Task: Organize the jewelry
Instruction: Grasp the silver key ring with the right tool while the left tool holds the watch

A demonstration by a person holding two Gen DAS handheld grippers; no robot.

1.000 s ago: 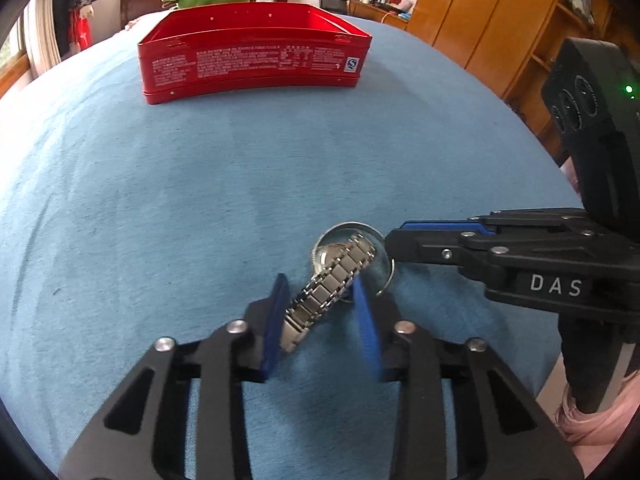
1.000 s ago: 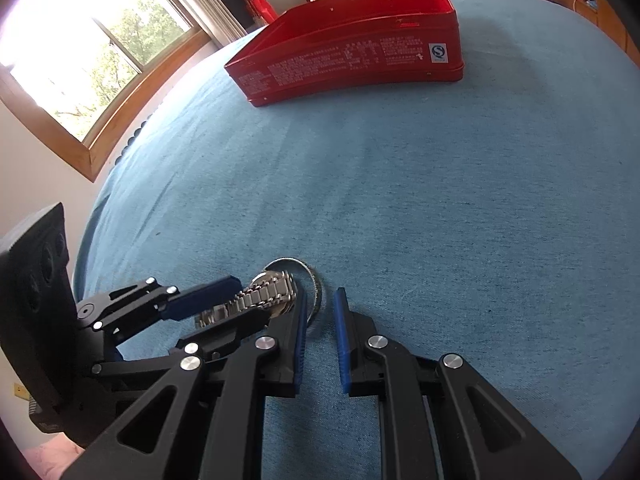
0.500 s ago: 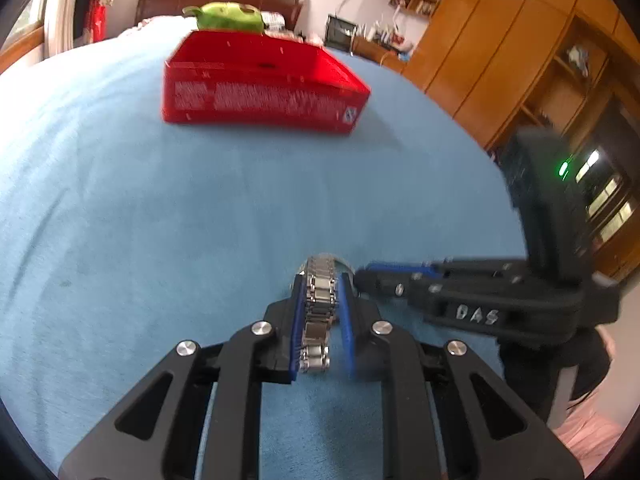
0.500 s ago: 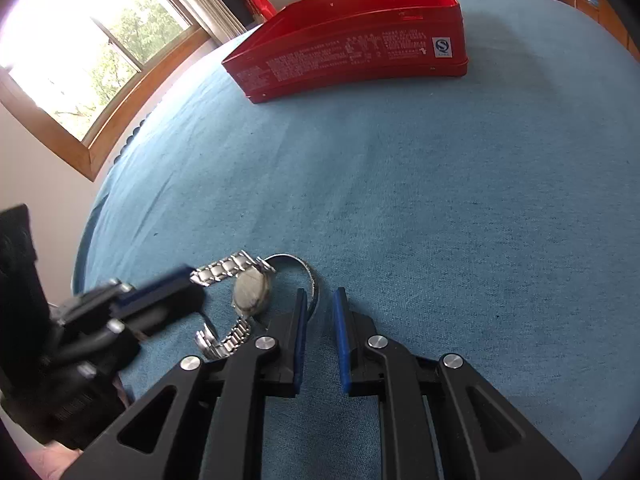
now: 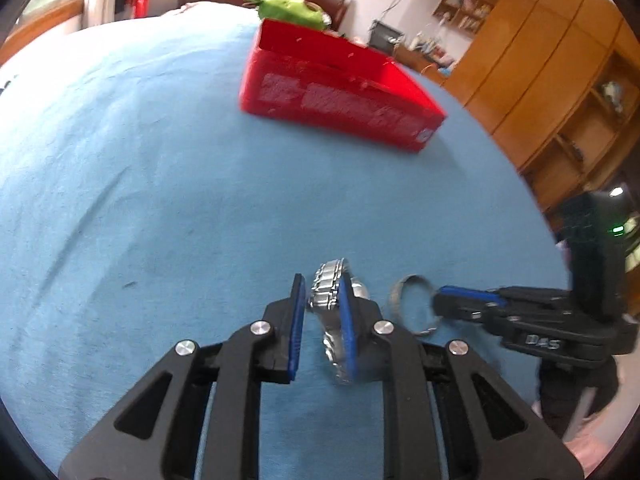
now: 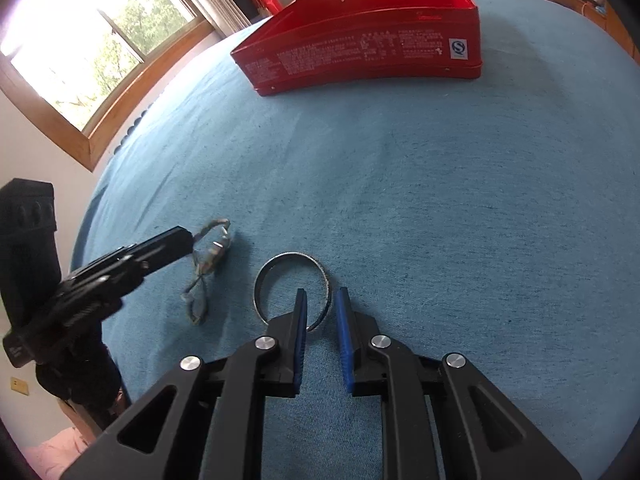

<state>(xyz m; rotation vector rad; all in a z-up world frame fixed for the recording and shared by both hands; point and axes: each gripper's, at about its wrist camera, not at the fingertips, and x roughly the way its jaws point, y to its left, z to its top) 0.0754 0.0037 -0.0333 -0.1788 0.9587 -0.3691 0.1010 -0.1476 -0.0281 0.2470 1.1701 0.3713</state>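
My left gripper is shut on a silver metal-link watch and holds it off the blue bedspread; the watch hangs from its tips in the right wrist view. A silver bangle lies flat on the bedspread. My right gripper is slightly open, low over the bangle's near rim, with the rim between its fingers. The bangle also shows in the left wrist view beside the right gripper's tips. The open red tin stands far across the bed, also in the left wrist view.
A green plush toy lies behind the tin. A window is on the left wall and wooden cabinets on the right. The blue bedspread stretches between the grippers and the tin. The bed edge drops off near me.
My left gripper closed on the watch, lifted it off the bangle and swung it left and up. The bangle now lies uncovered. The right gripper stayed by the bangle.
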